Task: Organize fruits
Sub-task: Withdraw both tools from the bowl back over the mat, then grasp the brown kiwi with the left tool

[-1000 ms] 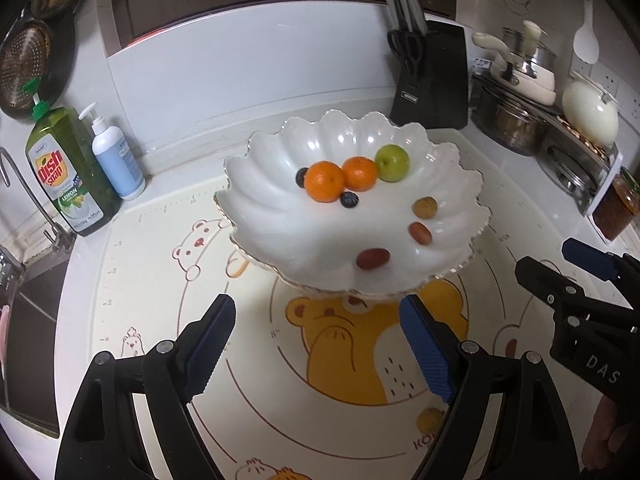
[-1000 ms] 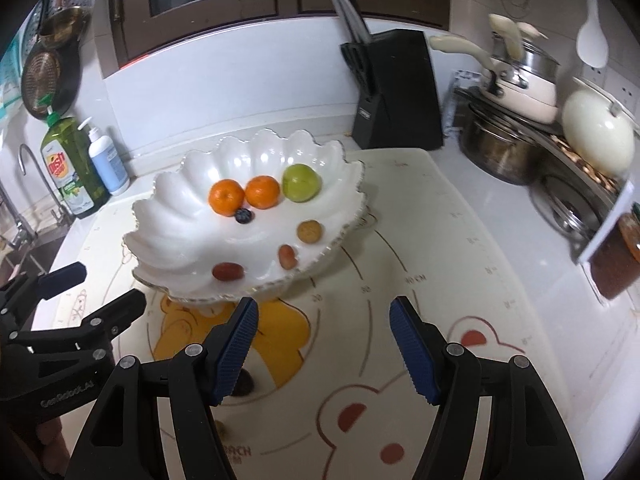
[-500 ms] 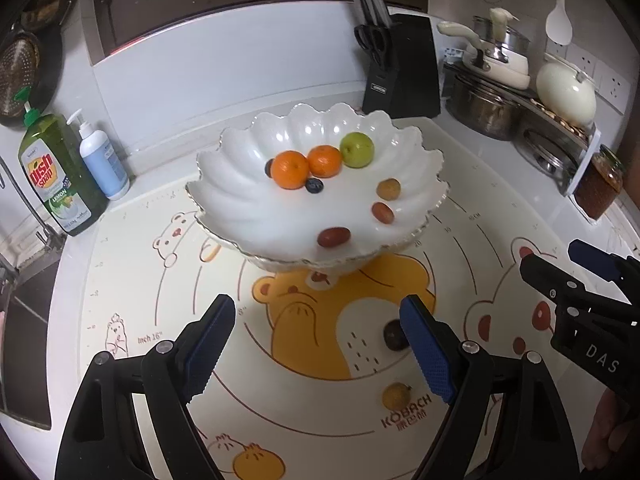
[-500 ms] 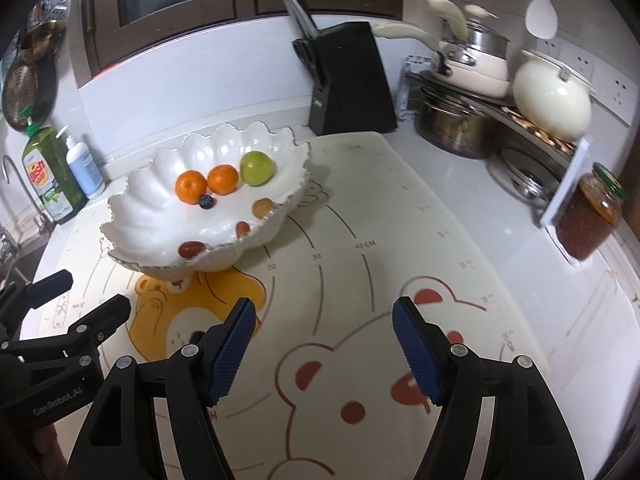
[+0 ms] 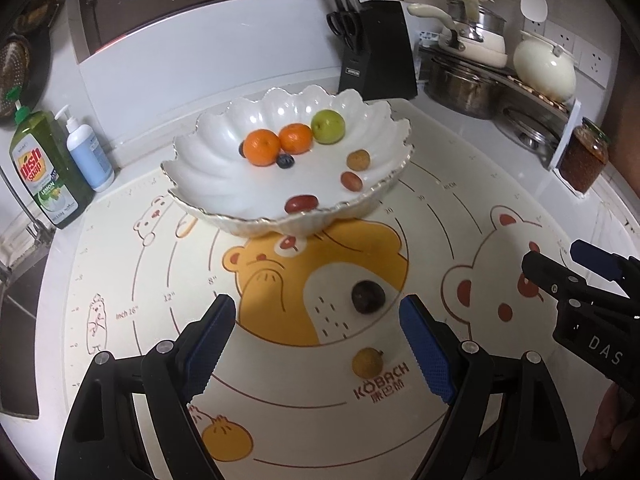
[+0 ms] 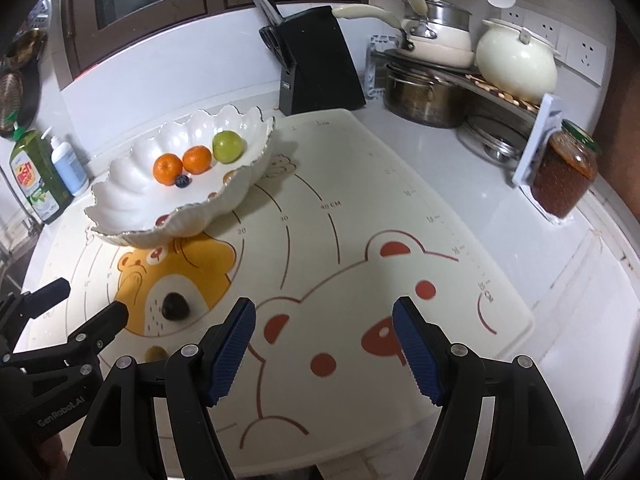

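A white scalloped bowl [image 5: 208, 168] stands on the bear-print mat [image 5: 440, 216] and holds two oranges [image 5: 262, 147], a green fruit [image 5: 328, 127], a blueberry [image 5: 285, 161], a small brown fruit and two red ones. A dark plum [image 5: 368, 297] and a small yellow fruit [image 5: 367, 362] lie on the mat in front of the bowl. My left gripper [image 5: 316, 344] is open and empty, just short of the plum. My right gripper [image 6: 324, 346] is open and empty over the mat, right of the plum [image 6: 175, 306]. The bowl also shows in the right wrist view [image 6: 120, 196].
A black knife block [image 5: 376, 50] stands behind the bowl. Pots and a white kettle [image 5: 544, 66] sit on a rack at the back right, with a jar [image 5: 584, 156] beside it. A green dish soap bottle [image 5: 44, 168] and a pump bottle [image 5: 86, 152] stand at the left by the sink.
Both grippers have drawn back from the bowl toward the front of the mat. The plum and the yellow fruit have come into the left wrist view. Both stay open.
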Demonstrator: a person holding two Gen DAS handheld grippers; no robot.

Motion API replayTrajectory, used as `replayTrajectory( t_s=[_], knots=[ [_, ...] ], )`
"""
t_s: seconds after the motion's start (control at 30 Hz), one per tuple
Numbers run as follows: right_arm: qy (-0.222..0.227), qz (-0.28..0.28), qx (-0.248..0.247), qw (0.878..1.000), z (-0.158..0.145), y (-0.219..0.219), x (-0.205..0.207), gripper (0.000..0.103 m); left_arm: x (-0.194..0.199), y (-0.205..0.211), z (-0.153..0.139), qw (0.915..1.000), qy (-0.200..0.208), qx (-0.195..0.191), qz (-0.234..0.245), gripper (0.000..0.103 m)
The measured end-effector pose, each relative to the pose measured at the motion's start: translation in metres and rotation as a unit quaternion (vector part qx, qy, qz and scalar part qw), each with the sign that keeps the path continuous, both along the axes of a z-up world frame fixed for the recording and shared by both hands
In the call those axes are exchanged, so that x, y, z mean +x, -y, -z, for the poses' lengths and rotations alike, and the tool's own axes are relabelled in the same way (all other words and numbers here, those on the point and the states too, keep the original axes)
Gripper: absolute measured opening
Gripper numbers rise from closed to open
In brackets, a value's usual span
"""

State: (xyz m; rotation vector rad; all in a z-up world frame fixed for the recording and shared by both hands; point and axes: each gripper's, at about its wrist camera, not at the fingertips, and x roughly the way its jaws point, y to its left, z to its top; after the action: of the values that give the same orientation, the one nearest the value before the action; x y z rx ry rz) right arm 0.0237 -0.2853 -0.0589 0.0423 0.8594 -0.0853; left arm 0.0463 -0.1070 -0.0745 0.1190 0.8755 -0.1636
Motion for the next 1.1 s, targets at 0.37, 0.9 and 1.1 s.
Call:
replayTrajectory(
  t_s=[0.37, 0.9, 1.1],
  knots=[
    [-0.016, 0.012, 0.008, 1.0, 0.018, 0.007, -0.016, 0.072, -0.012, 0.011, 0.023, 0.9997, -0.014, 0.007, 0.017, 0.075],
    [-0.027, 0.015, -0.003, 1.0, 0.028, 0.013, -0.023, 0.072, -0.011, 0.026, 0.046, 0.9989, -0.029, 0.015, 0.032, 0.042],
    [-0.032, 0.011, -0.004, 0.999, 0.031, 0.011, -0.02, 0.072, -0.01, 0.027, 0.053, 0.9986, -0.035, 0.014, 0.035, 0.037]
  ],
)
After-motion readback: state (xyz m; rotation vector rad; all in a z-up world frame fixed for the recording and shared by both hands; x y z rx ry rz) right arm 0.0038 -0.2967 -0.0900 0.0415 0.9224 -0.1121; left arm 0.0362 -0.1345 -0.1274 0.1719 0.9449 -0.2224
